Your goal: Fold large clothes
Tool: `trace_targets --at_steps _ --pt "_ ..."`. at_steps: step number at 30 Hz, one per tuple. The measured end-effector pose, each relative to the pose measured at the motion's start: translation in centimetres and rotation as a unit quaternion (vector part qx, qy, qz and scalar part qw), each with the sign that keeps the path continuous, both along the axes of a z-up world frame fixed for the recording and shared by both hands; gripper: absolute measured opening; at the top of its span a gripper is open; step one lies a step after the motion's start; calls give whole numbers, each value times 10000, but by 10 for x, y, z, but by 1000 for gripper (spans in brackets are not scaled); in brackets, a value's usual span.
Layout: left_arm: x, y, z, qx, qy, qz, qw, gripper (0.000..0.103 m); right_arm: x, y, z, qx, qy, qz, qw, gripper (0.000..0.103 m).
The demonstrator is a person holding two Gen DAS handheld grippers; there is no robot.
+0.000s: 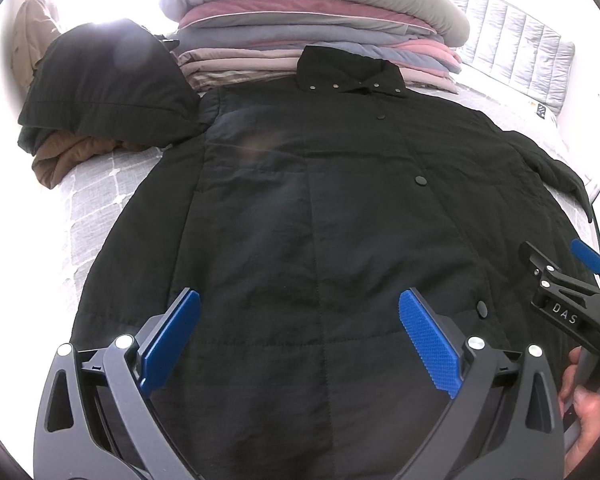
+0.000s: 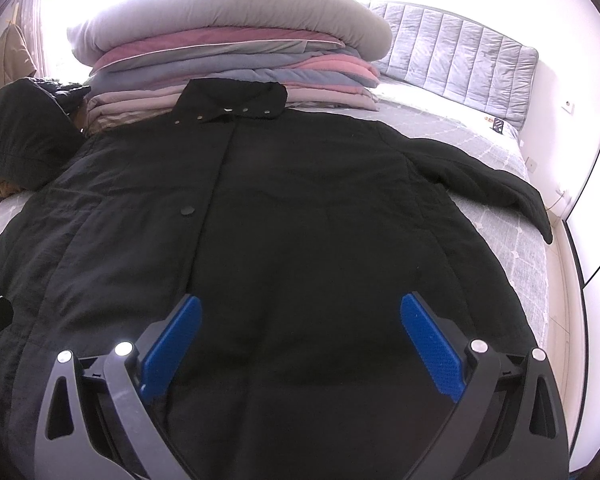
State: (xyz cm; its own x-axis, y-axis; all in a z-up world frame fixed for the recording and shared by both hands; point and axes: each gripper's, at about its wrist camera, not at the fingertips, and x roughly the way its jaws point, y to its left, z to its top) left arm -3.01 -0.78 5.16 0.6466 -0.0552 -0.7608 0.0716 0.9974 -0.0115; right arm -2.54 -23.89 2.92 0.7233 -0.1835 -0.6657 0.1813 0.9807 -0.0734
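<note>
A large black quilted coat [image 1: 320, 208] lies flat and buttoned on the bed, collar at the far end, hem toward me. Its right sleeve [image 2: 496, 188] stretches out toward the bed's right edge. My left gripper [image 1: 300, 320] hovers open over the coat's lower left part, blue pads wide apart with nothing between them. My right gripper [image 2: 300, 324] hangs open over the lower right part of the same coat [image 2: 300, 216]. The right gripper [image 1: 556, 264] also shows at the right edge of the left wrist view, held by a hand [image 1: 584, 412].
A stack of folded blankets and quilts [image 1: 312, 28] sits beyond the collar. A folded black garment on a brown one [image 1: 100, 88] lies at the far left. Grey checked bedding [image 2: 528, 248] shows at the sides, with a padded headboard [image 2: 460, 60] at the far right.
</note>
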Motion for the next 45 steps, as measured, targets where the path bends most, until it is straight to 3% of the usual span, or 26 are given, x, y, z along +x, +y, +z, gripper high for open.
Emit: trace_targets --at_steps 21,29,34,37,39,42,45 --pt "1 2 1 -10 -10 19 10000 96 2 2 -4 -19 55 2 10000 96" --pt "5 6 -5 -23 28 107 9999 96 -3 -18 10 445 -137 -22 9989 96" --pt "10 6 -11 -39 107 127 9999 96 -3 -62 41 713 -318 -73 9969 96" --pt "13 3 -14 -63 149 108 9998 96 7 -115 53 1483 -367 95 9882 96" --pt "15 -1 -16 -46 167 80 9998 96 14 -171 53 2476 -444 112 9678 96" --pt "16 -5 -17 -29 164 31 9999 96 19 -241 43 3380 -436 -149 9400 96" --pt "17 -10 -17 -48 167 -10 9998 96 13 -279 40 3205 -455 -438 9451 96"
